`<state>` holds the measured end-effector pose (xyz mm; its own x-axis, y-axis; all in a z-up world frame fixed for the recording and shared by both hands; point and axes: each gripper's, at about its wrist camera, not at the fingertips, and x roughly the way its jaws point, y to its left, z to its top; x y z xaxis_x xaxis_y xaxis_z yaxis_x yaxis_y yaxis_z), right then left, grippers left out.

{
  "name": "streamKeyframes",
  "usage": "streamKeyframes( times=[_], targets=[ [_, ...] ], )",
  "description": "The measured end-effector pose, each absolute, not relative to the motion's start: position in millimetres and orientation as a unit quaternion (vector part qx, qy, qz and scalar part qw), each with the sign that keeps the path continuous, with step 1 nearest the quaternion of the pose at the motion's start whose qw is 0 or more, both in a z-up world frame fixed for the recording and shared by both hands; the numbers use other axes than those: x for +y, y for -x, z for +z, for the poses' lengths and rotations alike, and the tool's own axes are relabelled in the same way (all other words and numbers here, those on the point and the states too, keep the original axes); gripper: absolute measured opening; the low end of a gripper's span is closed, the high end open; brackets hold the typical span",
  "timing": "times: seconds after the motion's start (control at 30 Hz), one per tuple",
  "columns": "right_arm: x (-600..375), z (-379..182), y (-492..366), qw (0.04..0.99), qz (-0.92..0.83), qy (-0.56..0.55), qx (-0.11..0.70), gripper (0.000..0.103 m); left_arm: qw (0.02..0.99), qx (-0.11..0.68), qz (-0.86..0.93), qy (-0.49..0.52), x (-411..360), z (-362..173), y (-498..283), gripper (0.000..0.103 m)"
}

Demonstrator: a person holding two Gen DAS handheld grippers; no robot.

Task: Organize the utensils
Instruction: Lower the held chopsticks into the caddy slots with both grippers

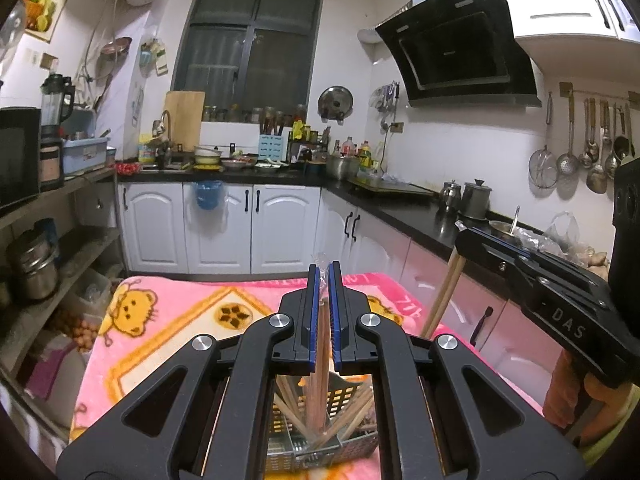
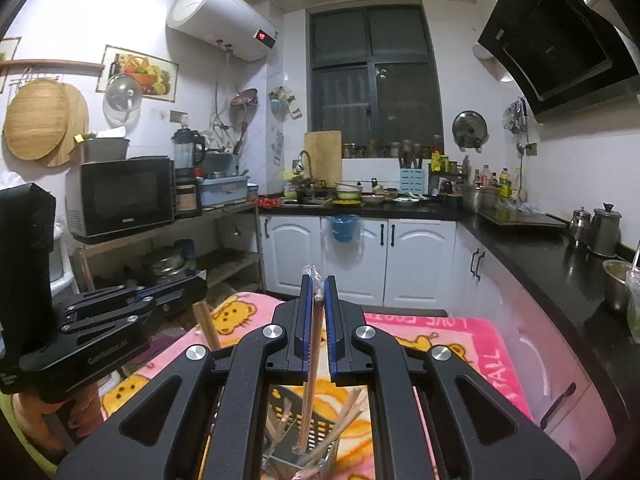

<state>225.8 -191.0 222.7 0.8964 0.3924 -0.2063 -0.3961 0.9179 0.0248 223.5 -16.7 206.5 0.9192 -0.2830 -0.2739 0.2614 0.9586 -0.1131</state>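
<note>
My left gripper (image 1: 324, 270) is shut on a bundle of wooden chopsticks (image 1: 317, 396) that hangs down into a black perforated utensil basket (image 1: 347, 394) holding several more chopsticks. My right gripper (image 2: 319, 280) is shut on plastic-wrapped chopsticks (image 2: 313, 348) whose lower ends reach into the same basket (image 2: 289, 399). The basket stands on a pink cartoon blanket (image 1: 176, 320) over the table. In the left wrist view the right gripper (image 1: 460, 233) shows at the right with its chopsticks (image 1: 442, 300). In the right wrist view the left gripper (image 2: 199, 286) comes in from the left with its chopsticks (image 2: 206, 326).
A black countertop (image 2: 532, 256) on white cabinets runs along the right and back, crowded with pots and bottles. A metal shelf rack (image 2: 236, 236) with a microwave (image 2: 124, 196) stands at the left. A person's hand (image 1: 576, 392) grips the right handle.
</note>
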Motion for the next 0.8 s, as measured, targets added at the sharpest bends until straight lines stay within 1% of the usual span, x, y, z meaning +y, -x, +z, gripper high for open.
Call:
streamKeyframes(
  times=[0.8],
  targets=[
    [-174, 158, -272, 0.962, 0.201, -0.006, 0.186, 0.006, 0.971, 0.196, -0.131, 0.040, -19, 157, -257, 0.003]
  ],
)
